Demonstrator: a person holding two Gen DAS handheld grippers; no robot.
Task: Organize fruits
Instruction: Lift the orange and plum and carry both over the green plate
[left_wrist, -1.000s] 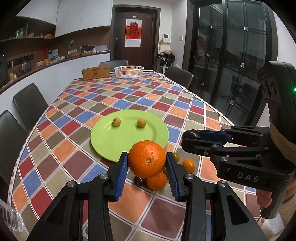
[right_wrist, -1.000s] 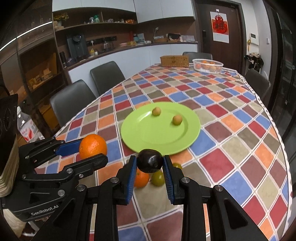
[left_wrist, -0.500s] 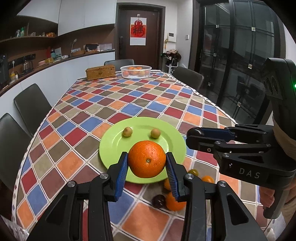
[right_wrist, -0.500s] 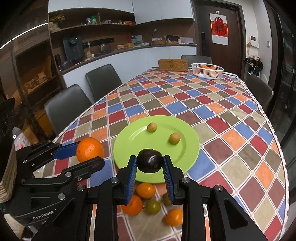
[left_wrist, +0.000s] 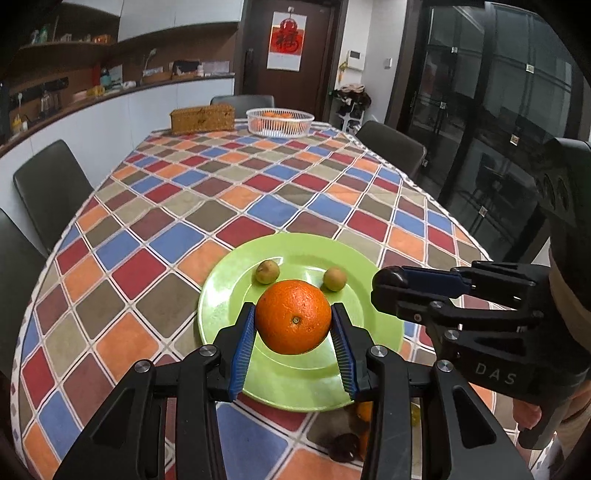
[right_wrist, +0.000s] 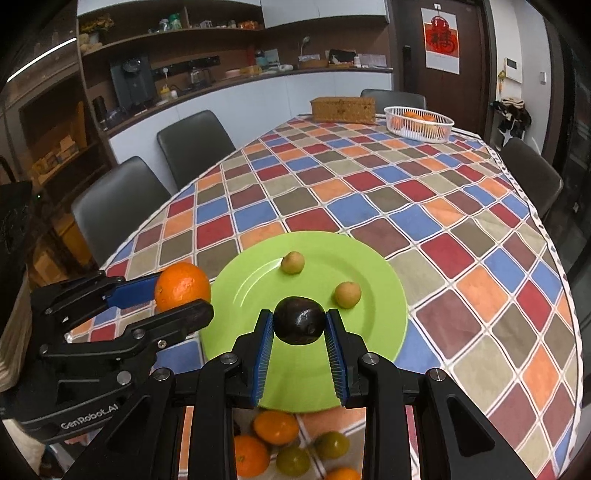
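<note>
My left gripper (left_wrist: 293, 323) is shut on a large orange (left_wrist: 293, 316) and hangs over the near half of the green plate (left_wrist: 221, 295). My right gripper (right_wrist: 298, 325) is shut on a dark purple-black fruit (right_wrist: 299, 320), also above the green plate (right_wrist: 384, 295). Two small tan fruits (right_wrist: 293, 262) (right_wrist: 347, 294) lie on the plate's far half. In the right wrist view the left gripper (right_wrist: 177, 295) with its orange (right_wrist: 182, 286) shows at the left. In the left wrist view the right gripper (left_wrist: 388, 282) shows at the right, its held fruit mostly hidden.
Several small orange and green citrus fruits (right_wrist: 275, 428) lie on the chequered tablecloth (right_wrist: 369, 192) just in front of the plate. At the table's far end stand a white basket (right_wrist: 418, 123) holding oranges and a woven box (right_wrist: 343, 110). Dark chairs (right_wrist: 192, 147) line the sides.
Both grippers have moved forward over the table with their fruits, from above the loose fruit pile to above the green plate. Both grips are unchanged.
</note>
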